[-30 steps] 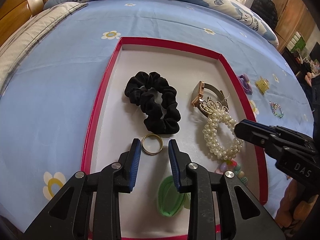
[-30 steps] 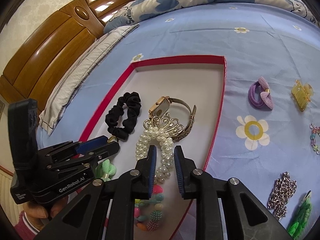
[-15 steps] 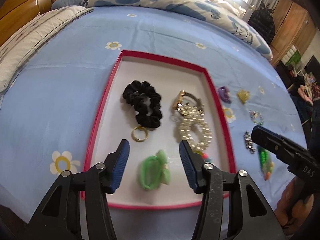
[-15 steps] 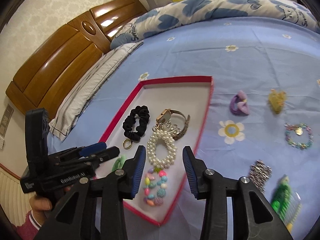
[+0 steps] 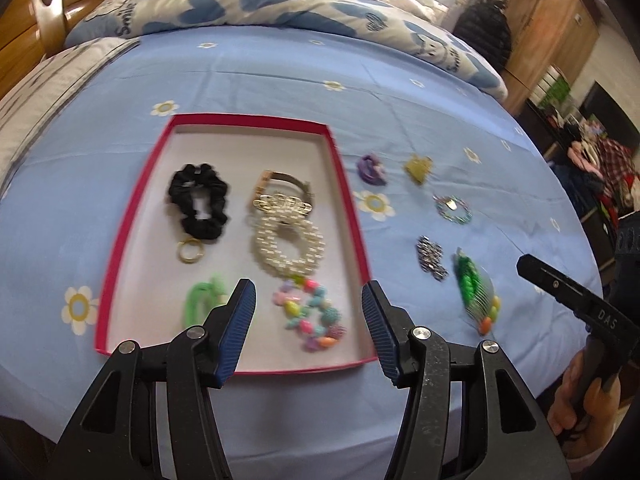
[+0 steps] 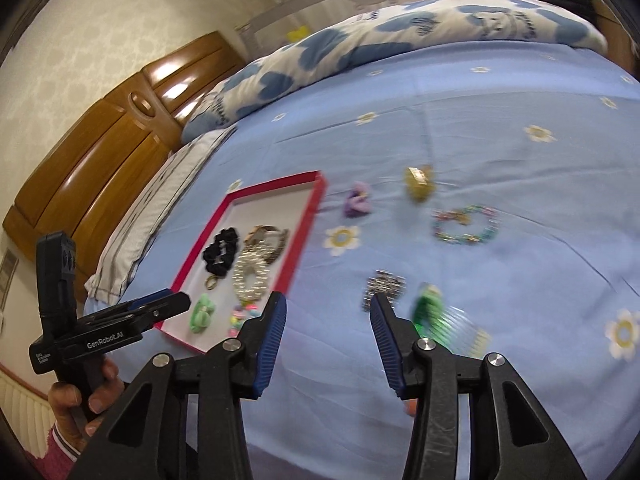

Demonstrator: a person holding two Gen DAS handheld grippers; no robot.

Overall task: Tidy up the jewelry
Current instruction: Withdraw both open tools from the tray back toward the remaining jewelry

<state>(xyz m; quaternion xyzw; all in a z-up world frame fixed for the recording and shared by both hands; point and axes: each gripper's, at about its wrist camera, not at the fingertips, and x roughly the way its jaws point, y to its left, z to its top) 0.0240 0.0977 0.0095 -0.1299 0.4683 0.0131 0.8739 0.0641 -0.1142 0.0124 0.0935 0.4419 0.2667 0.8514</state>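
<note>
A red-rimmed tray (image 5: 344,184) (image 6: 306,216) lies on the blue bedsheet. In it are a black scrunchie (image 5: 199,199), a gold ring (image 5: 190,250), a watch (image 5: 280,184), a pearl bracelet (image 5: 288,246), a green hair tie (image 5: 202,298) and a pastel bead bracelet (image 5: 314,316). On the sheet to its right lie a purple bow tie (image 5: 372,169), a yellow claw clip (image 5: 418,168), a beaded bracelet (image 5: 452,208), a silver chain (image 5: 431,258) and a green comb (image 5: 476,288). My left gripper (image 5: 308,320) is open and empty above the tray's near edge. My right gripper (image 6: 326,338) is open and empty above the sheet, near the chain (image 6: 382,286).
A folded quilt (image 5: 260,4) and a striped pillow (image 6: 160,204) lie at the far side of the bed. A wooden headboard (image 6: 100,152) stands at the left. A wardrobe (image 5: 556,28) stands at the far right.
Both grippers have opened wide and pulled back and up from the tray. The gold ring and the pearl bracelet stay in the tray. The right gripper has swung right over the sheet.
</note>
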